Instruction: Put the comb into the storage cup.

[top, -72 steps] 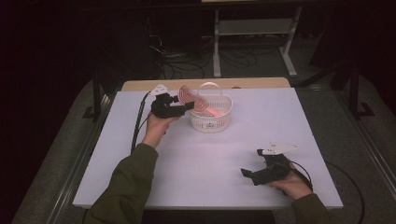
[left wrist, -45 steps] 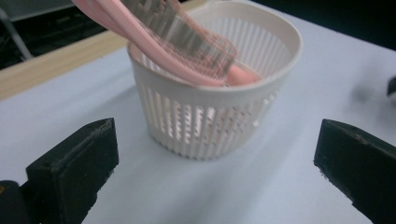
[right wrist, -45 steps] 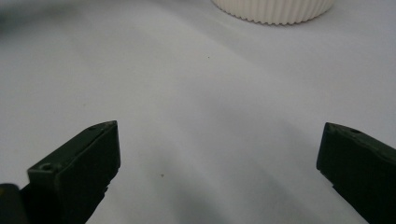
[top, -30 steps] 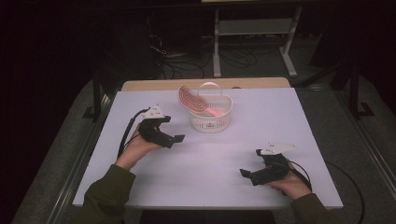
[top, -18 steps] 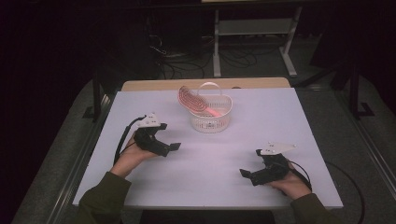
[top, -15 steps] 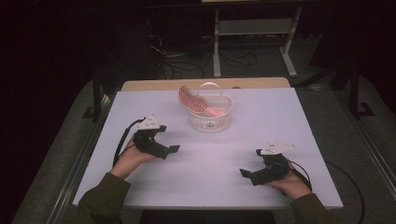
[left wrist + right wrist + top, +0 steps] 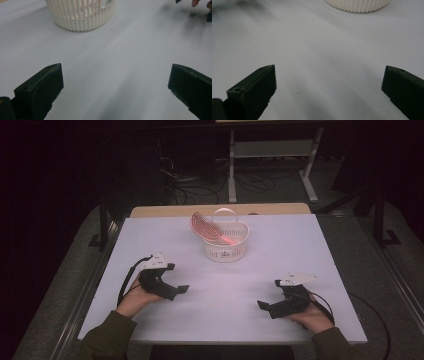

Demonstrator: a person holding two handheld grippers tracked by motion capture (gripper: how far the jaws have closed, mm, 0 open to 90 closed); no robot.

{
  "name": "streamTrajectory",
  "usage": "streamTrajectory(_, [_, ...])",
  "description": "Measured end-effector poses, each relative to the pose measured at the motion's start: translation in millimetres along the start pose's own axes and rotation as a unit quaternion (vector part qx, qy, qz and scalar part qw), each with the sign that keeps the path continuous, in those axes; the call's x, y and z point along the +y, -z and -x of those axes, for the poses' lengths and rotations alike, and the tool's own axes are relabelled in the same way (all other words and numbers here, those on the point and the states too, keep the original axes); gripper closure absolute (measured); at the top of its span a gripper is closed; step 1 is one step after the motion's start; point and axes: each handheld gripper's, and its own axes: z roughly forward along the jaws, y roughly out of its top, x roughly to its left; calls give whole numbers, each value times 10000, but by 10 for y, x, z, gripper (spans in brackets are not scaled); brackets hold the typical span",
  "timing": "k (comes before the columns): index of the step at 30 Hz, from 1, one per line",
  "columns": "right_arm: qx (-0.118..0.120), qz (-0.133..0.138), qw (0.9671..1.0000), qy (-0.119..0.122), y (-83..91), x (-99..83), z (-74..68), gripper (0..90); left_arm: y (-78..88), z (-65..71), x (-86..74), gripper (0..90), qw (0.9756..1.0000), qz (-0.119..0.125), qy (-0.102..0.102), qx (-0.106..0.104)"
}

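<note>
Basket [image 7: 225, 245] of white ribbed plastic stands on the desk [image 7: 300, 245] toward the far edge, near the centre. A pink hairbrush [image 7: 207, 229] rests tilted in it, head projecting over the left rim. Left gripper [image 7: 176, 291] lies on the desk at near left, fingers spread wide, nothing between them. Right gripper [image 7: 264, 306] lies at near right, fingers likewise spread and empty. Both grippers are well apart from the basket.

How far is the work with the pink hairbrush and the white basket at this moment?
Done, it seems: the pink plastic hairbrush lies in the white ribbed plastic basket, its head leaning over the rim. In hand: nothing; the left gripper and the right gripper rest open on the white table, apart from the basket. Nothing else looks left.
</note>
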Motion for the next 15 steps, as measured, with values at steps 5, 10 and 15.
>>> streamTrajectory(5, [1, -5, 10000, 12, -3, 2, -4, 0, 69, 28, -115, 0, 10000, 21, 62, 7])
streamTrajectory(10, [3, -11, 10000, 25, -6, 2, -3, 0, 129, 61, -210, 0, 9999, 59, 48, 68])
streamTrajectory(15, [3, -9, 10000, 27, -5, 2, -4, 0, 151, 107, -295, 0, 10000, -14, 48, 69])
